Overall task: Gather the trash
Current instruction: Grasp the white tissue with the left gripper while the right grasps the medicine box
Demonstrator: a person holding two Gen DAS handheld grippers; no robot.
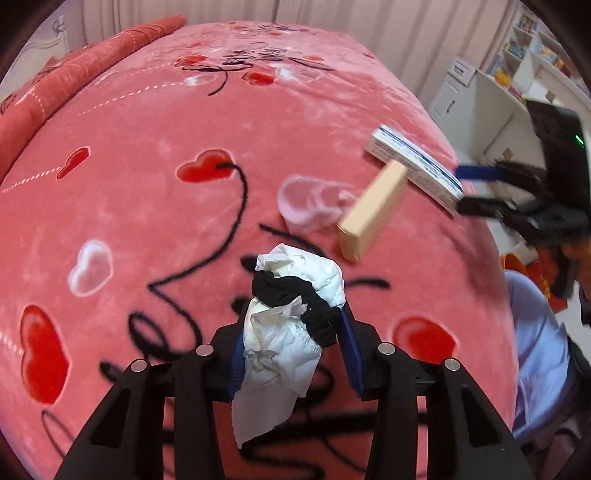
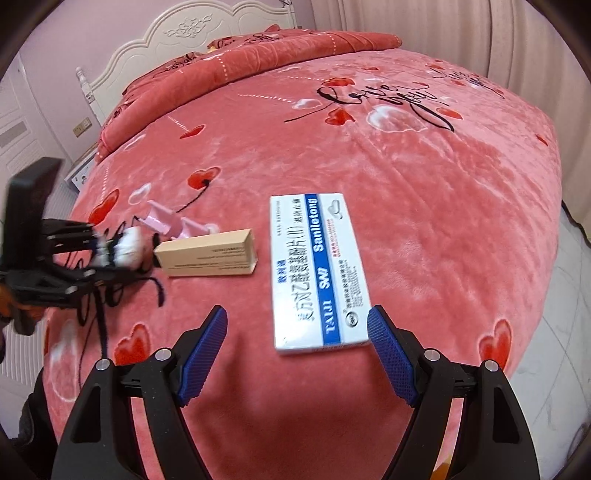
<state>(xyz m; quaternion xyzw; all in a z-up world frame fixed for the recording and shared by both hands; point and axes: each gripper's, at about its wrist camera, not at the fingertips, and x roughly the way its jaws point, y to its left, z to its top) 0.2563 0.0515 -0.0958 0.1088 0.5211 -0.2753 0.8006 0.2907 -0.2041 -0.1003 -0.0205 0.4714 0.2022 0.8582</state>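
Left gripper [image 1: 291,343] pinching crumpled white tissue wad [image 1: 288,332] tangled with black hair tie [image 1: 291,291]; right gripper [image 2: 297,354] spread, white-and-blue cardboard medicine box [image 2: 317,273] just beyond its tips, long axis running away; tan cardboard box [image 2: 207,256] further left on pink heart-print blanket [image 2: 424,221].

A home bedroom: a bed [image 2: 369,155] under a pink heart-print blanket, a carved white headboard [image 2: 177,40] at its far left, curtains [image 2: 461,26] behind, white shelves [image 1: 517,62] at right.
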